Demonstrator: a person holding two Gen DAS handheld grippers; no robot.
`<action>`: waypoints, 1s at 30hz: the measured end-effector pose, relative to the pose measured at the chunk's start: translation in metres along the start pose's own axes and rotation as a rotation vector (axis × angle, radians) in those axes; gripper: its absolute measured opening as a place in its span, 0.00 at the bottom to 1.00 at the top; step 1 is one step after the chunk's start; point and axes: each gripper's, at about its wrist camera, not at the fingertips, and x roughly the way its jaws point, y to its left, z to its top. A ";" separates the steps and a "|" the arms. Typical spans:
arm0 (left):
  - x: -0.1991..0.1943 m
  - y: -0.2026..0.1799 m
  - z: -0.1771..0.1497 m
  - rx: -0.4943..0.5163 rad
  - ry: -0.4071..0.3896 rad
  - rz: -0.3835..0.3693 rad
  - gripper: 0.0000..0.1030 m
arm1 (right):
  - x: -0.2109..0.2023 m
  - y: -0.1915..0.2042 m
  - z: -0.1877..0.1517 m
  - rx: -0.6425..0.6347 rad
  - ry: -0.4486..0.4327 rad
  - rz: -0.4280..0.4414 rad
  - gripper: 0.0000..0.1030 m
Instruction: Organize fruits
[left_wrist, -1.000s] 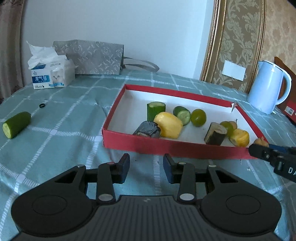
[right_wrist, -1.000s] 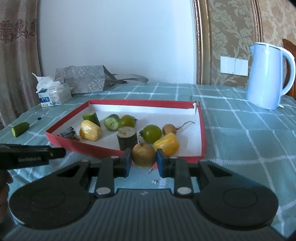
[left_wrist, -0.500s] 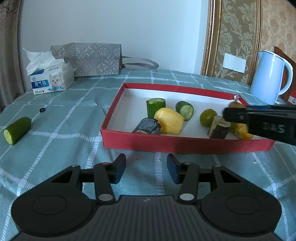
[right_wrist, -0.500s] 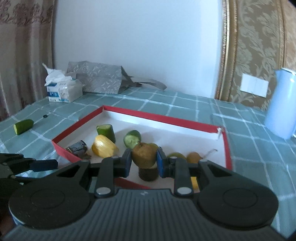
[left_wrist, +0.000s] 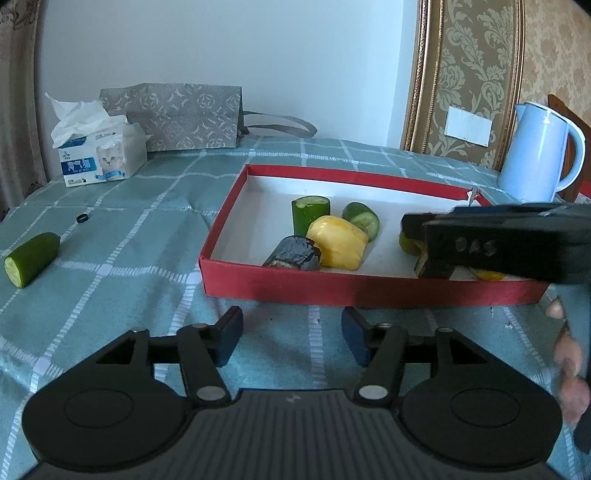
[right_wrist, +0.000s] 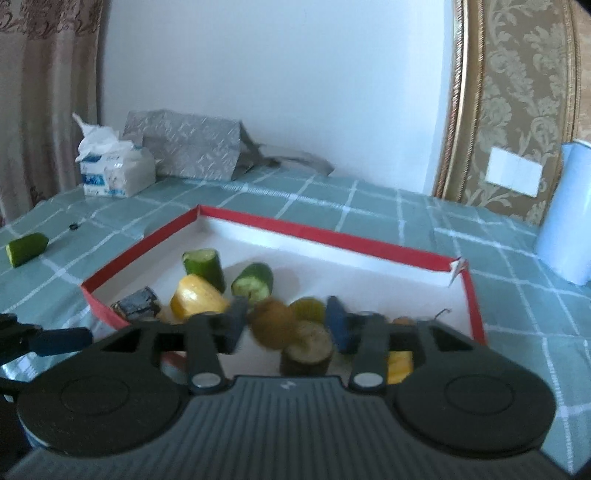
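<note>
Right tool over red cardboard tray, jaws opening, round brown kiwi-like fruit slipping free between pads. Risk: bounces off dark stump piece below, rolls out. Left tool opening, empty, short of tray.

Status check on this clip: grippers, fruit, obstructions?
Right gripper opening over the red box, brown fruit between its fingers, blurred. Left gripper opening, nothing in it. One cucumber piece on the cloth outside. Nothing in the way.
</note>
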 end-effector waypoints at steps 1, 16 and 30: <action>0.000 0.000 0.000 -0.002 -0.001 0.001 0.58 | -0.005 -0.002 0.000 0.004 -0.015 -0.011 0.52; -0.001 -0.001 -0.001 0.005 -0.016 0.055 0.58 | -0.074 -0.045 -0.035 0.151 -0.024 -0.060 0.82; 0.000 0.005 -0.001 -0.016 -0.016 0.106 0.58 | -0.081 -0.067 -0.079 0.188 0.115 -0.276 0.83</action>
